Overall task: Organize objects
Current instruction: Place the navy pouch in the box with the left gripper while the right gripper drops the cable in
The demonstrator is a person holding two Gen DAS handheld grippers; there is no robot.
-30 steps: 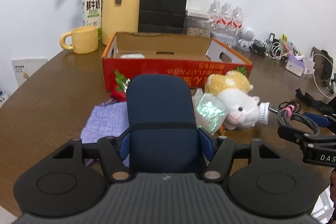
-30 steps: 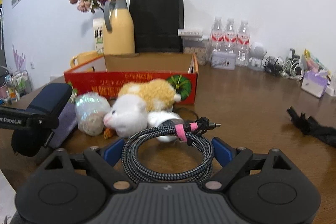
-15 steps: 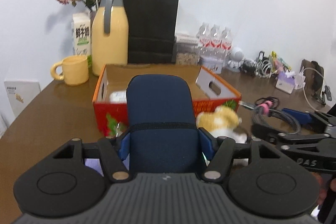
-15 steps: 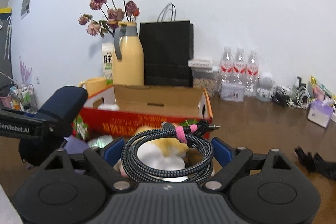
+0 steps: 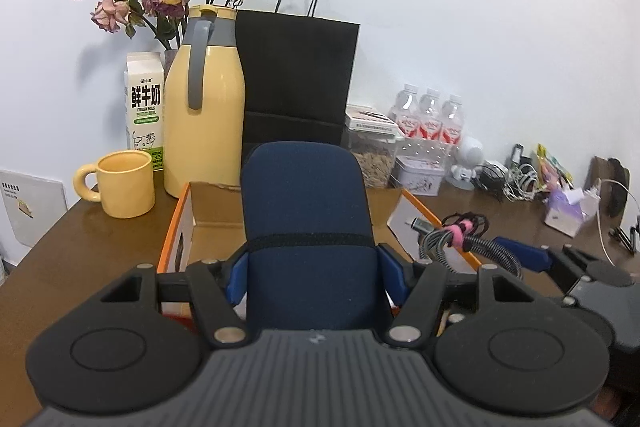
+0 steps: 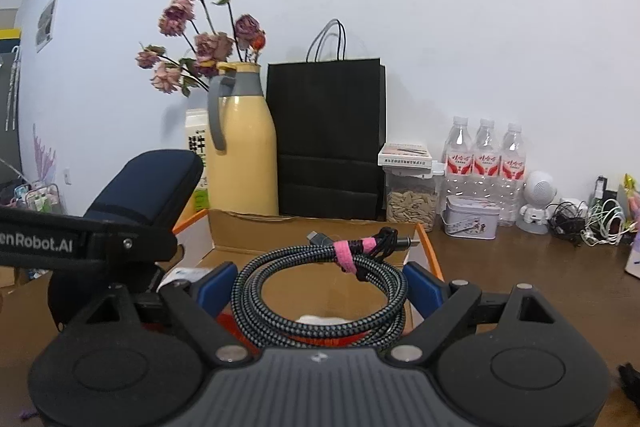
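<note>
1. Navy zippered case (image 5: pixel 306 227): clamped between the blue pads of the left gripper (image 5: pixel 312 267), held above the near edge of the open cardboard box (image 5: pixel 176 227).
2. Coiled braided cable (image 6: pixel 320 291) with pink tie (image 6: pixel 346 251): gripped across its coil by the right gripper (image 6: pixel 320 287), over the same box (image 6: pixel 426 247).
3. Behind the box: yellow thermos jug (image 5: pixel 204 107), yellow mug (image 5: pixel 124 183), milk carton (image 5: pixel 145 107), black paper bag (image 5: pixel 296 83).
4. Support: brown wooden table (image 5: pixel 60 251).

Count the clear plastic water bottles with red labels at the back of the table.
3. The clear plastic water bottles stand in a row against the wall: left, middle, right, behind a small tin. More could hide behind them.
</note>
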